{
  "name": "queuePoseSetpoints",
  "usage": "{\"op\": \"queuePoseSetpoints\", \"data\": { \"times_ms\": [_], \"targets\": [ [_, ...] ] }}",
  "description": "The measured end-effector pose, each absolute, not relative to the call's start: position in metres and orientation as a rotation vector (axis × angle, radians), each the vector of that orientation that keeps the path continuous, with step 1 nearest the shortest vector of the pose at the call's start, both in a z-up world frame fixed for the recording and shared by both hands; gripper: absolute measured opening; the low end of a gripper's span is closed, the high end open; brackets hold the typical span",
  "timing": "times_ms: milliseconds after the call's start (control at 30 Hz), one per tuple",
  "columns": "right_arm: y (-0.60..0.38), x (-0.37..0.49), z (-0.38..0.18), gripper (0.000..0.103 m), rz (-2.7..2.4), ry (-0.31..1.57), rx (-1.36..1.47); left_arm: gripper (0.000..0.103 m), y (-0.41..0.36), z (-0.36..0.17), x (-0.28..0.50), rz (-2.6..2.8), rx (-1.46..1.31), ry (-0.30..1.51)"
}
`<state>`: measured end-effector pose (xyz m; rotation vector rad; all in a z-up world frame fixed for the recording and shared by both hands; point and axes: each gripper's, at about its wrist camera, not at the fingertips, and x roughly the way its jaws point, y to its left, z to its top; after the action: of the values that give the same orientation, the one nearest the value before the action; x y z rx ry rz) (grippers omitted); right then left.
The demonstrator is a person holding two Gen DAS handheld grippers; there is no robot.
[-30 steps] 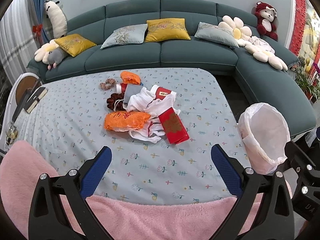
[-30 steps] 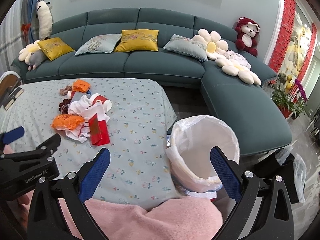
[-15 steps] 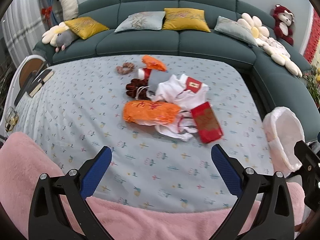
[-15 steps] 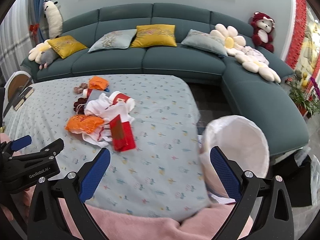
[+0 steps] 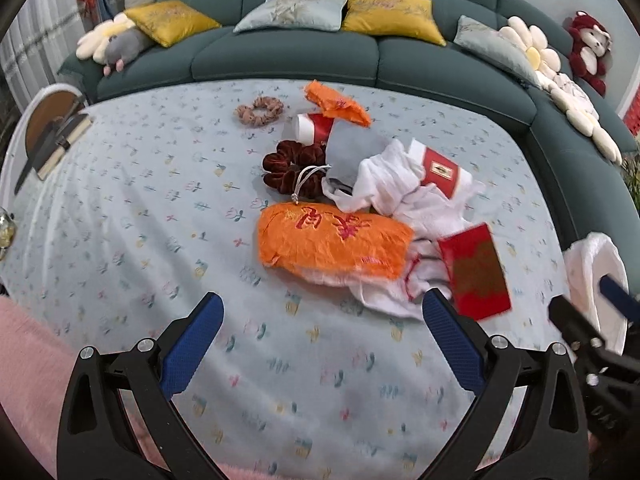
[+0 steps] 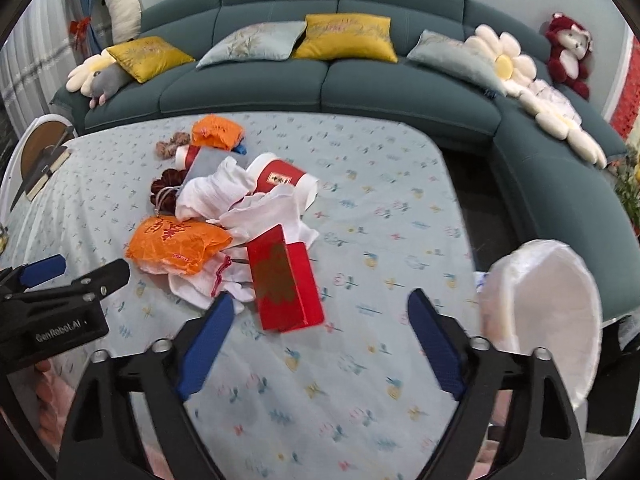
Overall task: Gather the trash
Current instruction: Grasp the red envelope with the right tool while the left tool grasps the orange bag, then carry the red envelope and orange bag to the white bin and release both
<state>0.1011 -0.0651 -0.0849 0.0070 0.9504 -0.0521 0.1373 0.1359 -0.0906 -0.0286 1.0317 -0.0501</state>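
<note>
While the heap of orange plastic bags, red paper cups and white wrappers (image 5: pixel 360 204) lies uncollected mid-desk (image 5: pixel 120 220), left tool (image 5: pixel 320 344) gapes empty, right tool (image 6: pixel 320 344), closing, grips nothing, and the white-lined bin (image 6: pixel 552 312) looks empty.

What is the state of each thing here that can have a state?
Left claw: open, empty.
Right claw: closing, nothing between its jaws.
White-lined trash bin: open, tilted beside the table.
Flat red cardboard box: lying flat on the cloth.
Large crumpled orange plastic bag: lying on white rags.
Red-and-white paper cup: on its side.
Dark red velvet scrunchie: lying flat.
</note>
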Motion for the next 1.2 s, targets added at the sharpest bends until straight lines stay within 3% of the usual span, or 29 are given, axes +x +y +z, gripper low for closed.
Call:
{"op": "queuePoseSetpoints", "data": {
  "times_ms": [300, 467, 633, 667, 700, 767, 833, 1200],
  "targets": [
    [-0.052, 0.149, -0.137, 0.062, -0.008, 1.075, 0.025, 0.095, 0.137, -0.131, 0.193, -0.088, -0.111, 1.117],
    [-0.045, 0.165, -0.159, 0.035, 0.014, 1.131, 0.006, 0.093, 0.133, -0.147, 0.206, -0.107, -0.103, 1.144],
    [-0.043, 0.165, -0.168, 0.016, 0.036, 1.155, 0.023, 0.066, 0.13, -0.157, 0.209, -0.148, -0.108, 1.172],
    [-0.041, 0.164, -0.169, 0.011, 0.042, 1.161, 0.02, 0.052, 0.129, -0.157, 0.208, -0.152, -0.105, 1.167],
    [-0.04, 0.164, -0.17, 0.01, 0.044, 1.166, 0.018, 0.047, 0.129, -0.156, 0.207, -0.154, -0.102, 1.163],
    [-0.039, 0.162, -0.17, 0.007, 0.046, 1.166, 0.023, 0.024, 0.127, -0.156, 0.207, -0.174, -0.099, 1.168],
    [-0.038, 0.16, -0.169, 0.005, 0.046, 1.165, 0.031, 0.011, 0.125, -0.154, 0.205, -0.178, -0.093, 1.166],
    [-0.047, 0.14, -0.137, 0.003, 0.042, 1.095, 0.056, 0.005, 0.118, -0.133, 0.18, -0.222, -0.109, 1.135]
  ]
}}
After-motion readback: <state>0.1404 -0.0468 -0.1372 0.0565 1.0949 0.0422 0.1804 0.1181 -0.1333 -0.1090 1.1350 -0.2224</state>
